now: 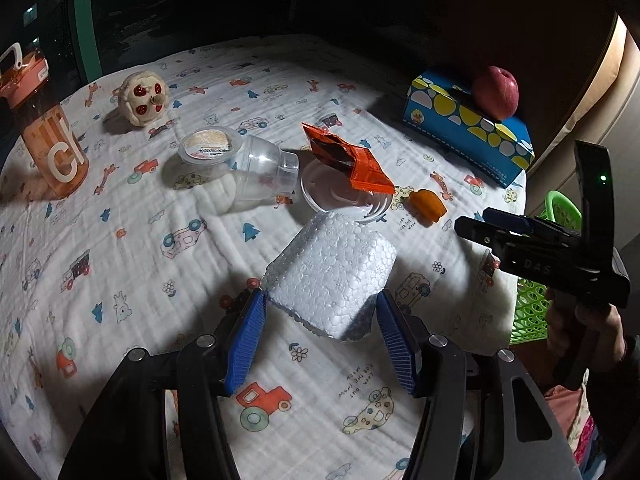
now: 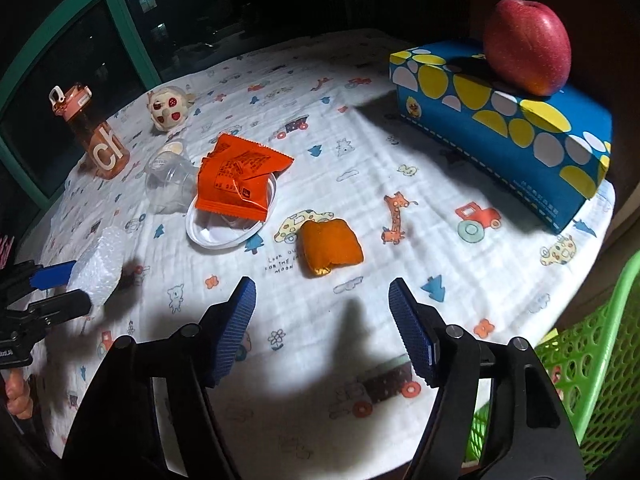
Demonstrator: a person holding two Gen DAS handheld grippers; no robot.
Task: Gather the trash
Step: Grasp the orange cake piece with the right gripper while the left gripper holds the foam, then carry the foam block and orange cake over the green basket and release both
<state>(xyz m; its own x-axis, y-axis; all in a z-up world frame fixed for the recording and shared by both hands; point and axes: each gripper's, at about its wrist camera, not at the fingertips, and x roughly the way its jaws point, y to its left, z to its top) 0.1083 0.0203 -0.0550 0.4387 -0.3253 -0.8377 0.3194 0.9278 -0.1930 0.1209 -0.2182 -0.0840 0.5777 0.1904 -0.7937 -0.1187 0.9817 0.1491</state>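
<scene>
White styrofoam, that is what we have: the foam block (image 1: pixel 332 276) sits between the blue pads of our left gripper (image 1: pixel 322 332), clenched on it and seemingly lifted off the printed cloth (image 1: pixel 120 264). Our right gripper (image 2: pixel 322 328) hangs released over bare cloth, nothing between its fingers, with the small orange packet (image 2: pixel 330 246) just ahead at 12 o'clock. Where could this slip? The foam is light and crumbly, gripped only at its near end, so we judge a quick swing could tip it out. Our 2 tools are also near each other, and the green basket (image 2: pixel 592 364) at 4 o'clock of the right view lies on the far side of the right hand, so a crossing could clash. Containers now: of the basket we see only mesh wall, contents hidden. The white lid (image 2: pixel 224 236) at 10 o'clock carries the torn orange wrapper (image 2: pixel 240 176); the clear cup (image 1: pixel 256 164) lies toppled, apparently empty. The tissue box (image 2: pixel 504 128) bears a red apple (image 2: pixel 526 46).
</scene>
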